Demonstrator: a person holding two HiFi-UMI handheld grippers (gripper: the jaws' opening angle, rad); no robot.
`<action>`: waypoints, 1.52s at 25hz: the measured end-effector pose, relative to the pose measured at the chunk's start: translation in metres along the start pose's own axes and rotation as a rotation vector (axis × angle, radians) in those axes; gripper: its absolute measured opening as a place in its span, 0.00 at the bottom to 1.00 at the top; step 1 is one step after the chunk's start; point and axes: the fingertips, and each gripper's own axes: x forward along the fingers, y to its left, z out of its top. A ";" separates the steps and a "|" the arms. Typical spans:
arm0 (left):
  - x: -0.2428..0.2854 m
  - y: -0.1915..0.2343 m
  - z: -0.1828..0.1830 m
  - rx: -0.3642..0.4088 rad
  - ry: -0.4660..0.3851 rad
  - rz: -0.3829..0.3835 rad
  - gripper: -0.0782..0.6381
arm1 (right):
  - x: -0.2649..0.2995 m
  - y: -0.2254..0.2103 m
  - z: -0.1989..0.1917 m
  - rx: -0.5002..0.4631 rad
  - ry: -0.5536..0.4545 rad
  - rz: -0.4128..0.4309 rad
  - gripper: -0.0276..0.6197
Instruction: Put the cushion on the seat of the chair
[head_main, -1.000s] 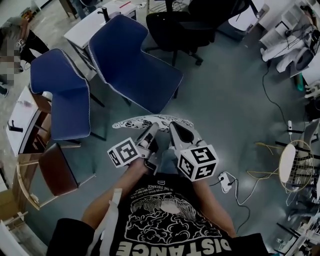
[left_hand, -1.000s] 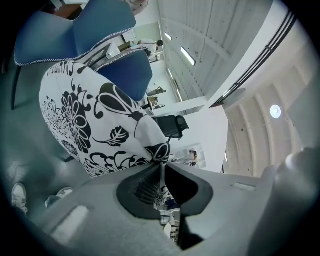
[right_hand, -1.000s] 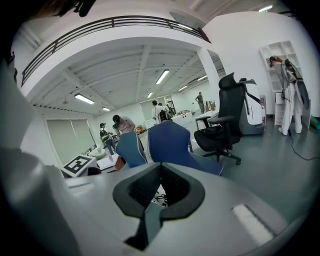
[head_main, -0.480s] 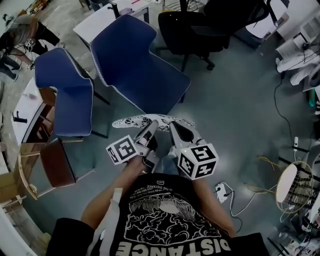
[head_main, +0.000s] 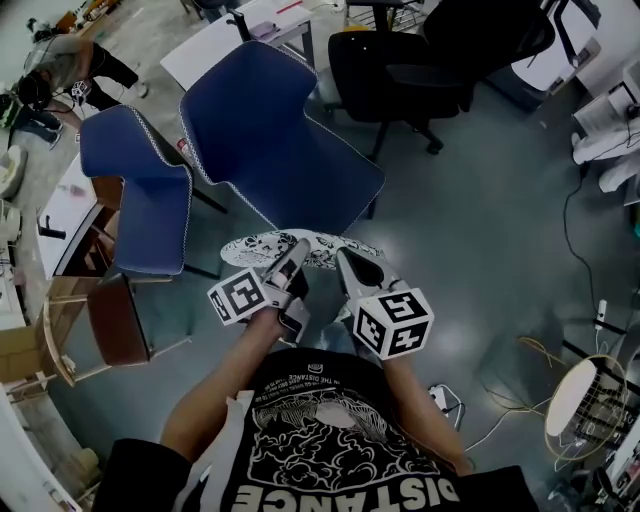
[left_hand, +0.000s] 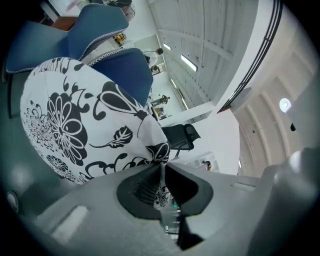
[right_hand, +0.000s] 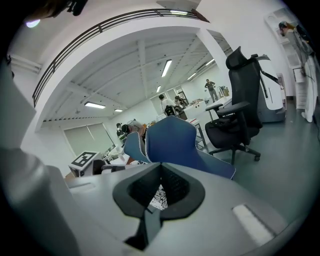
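Note:
The cushion (head_main: 262, 244) is flat, white with a black flower print, and hangs level just in front of the big blue chair (head_main: 290, 150). Its far edge lies close to the front rim of that chair's seat. My left gripper (head_main: 298, 250) is shut on the cushion's near edge, and my right gripper (head_main: 345, 258) is shut on the same edge beside it. In the left gripper view the cushion (left_hand: 80, 115) fills the left side, pinched at the jaw tips of the left gripper (left_hand: 161, 167). In the right gripper view a strip of print (right_hand: 159, 197) shows between the jaws of the right gripper (right_hand: 160, 172), with the blue chair (right_hand: 175, 140) ahead.
A second blue chair (head_main: 140, 190) stands to the left and a black office chair (head_main: 420, 60) behind right. A wooden chair (head_main: 110, 330) is at the near left, white tables (head_main: 230, 40) at the back. Cables (head_main: 500, 410) and a wire basket (head_main: 580, 400) lie on the floor right. A person (head_main: 70, 65) crouches far left.
Both grippers have carried the cushion forward toward the big blue chair, which now lies closer. The grip on the cushion is the same.

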 end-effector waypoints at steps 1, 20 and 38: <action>0.003 0.000 0.002 0.022 -0.004 0.009 0.15 | 0.000 -0.002 0.001 -0.003 0.002 0.009 0.04; 0.046 0.002 0.030 0.112 -0.029 0.042 0.15 | 0.019 -0.034 0.011 0.009 0.011 0.063 0.04; 0.132 0.039 0.083 -0.024 0.120 -0.006 0.16 | 0.105 -0.069 0.044 0.081 0.041 -0.044 0.04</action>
